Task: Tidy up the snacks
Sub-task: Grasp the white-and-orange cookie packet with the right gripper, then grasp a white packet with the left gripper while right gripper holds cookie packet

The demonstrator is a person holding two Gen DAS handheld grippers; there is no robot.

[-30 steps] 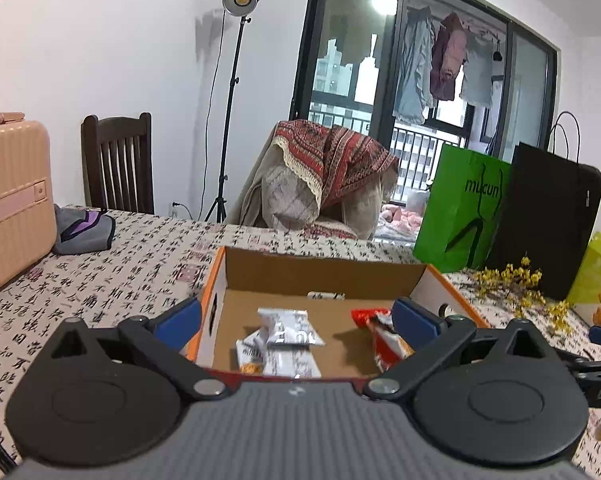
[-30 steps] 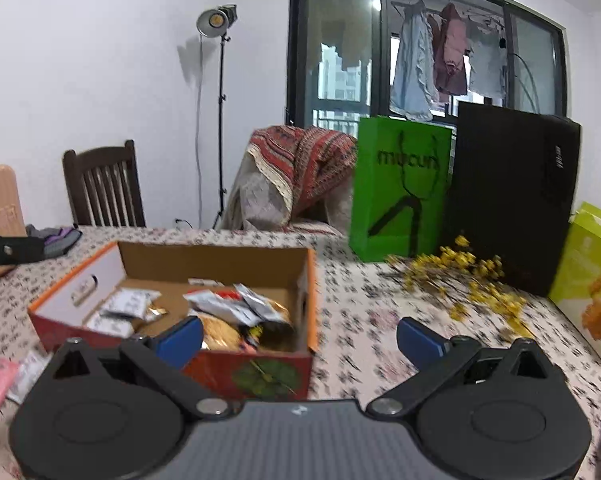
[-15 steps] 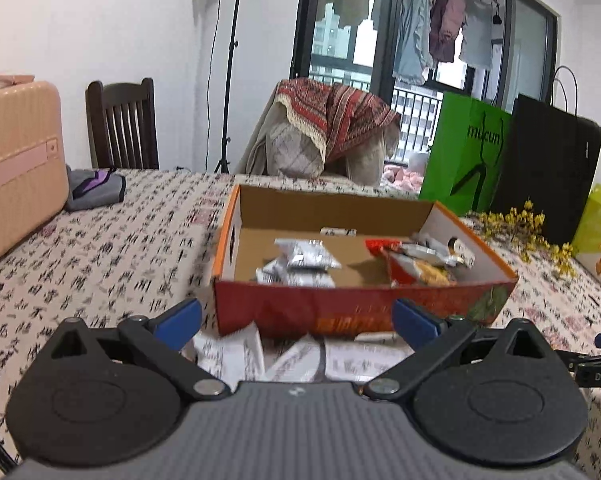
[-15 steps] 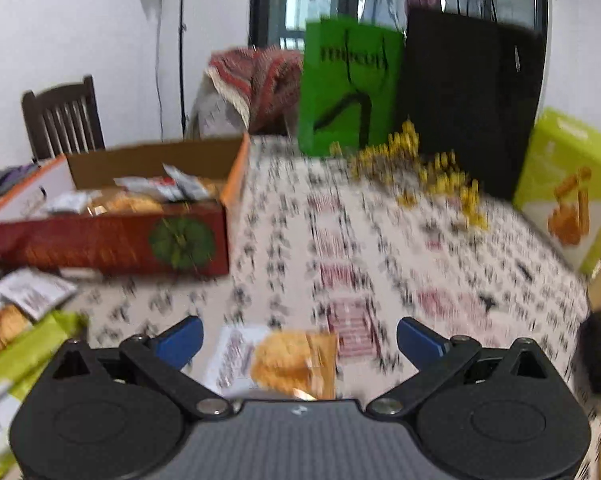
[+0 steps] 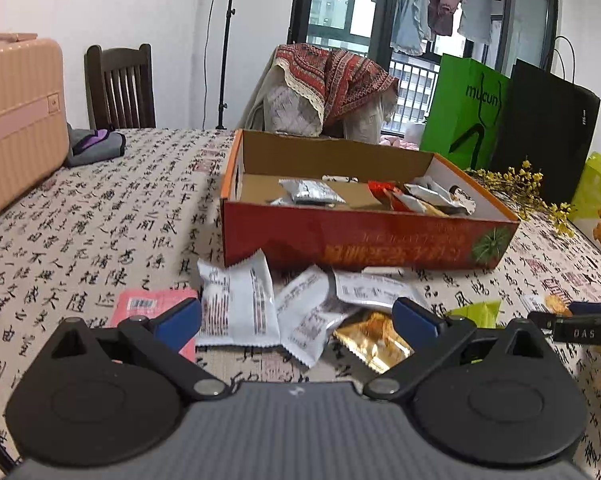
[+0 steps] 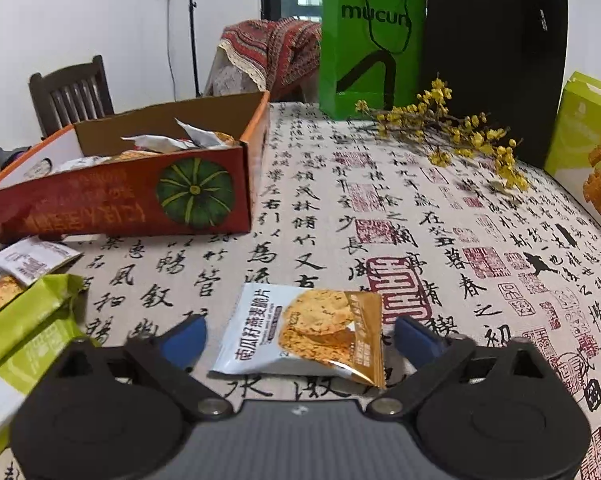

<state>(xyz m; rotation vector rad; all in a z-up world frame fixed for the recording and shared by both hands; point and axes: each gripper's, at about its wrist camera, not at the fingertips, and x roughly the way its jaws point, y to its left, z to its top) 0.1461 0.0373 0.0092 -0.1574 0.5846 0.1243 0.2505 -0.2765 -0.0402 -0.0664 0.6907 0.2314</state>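
Both grippers have dropped from the box (image 5: 364, 240) toward loose packets on the counter (image 6: 440, 208). Right gripper (image 6: 300, 334), fingers wide, straddles a cracker packet (image 6: 304, 330); left gripper (image 5: 296, 316), also wide, hovers over several packets (image 5: 284, 304). Some snacks are boxed, many remain out.

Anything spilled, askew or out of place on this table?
Yes: several snack packets lie scattered, overlapping, on the tablecloth in front of the cardboard box instead of inside it; a cracker packet lies alone, apart from the rest.
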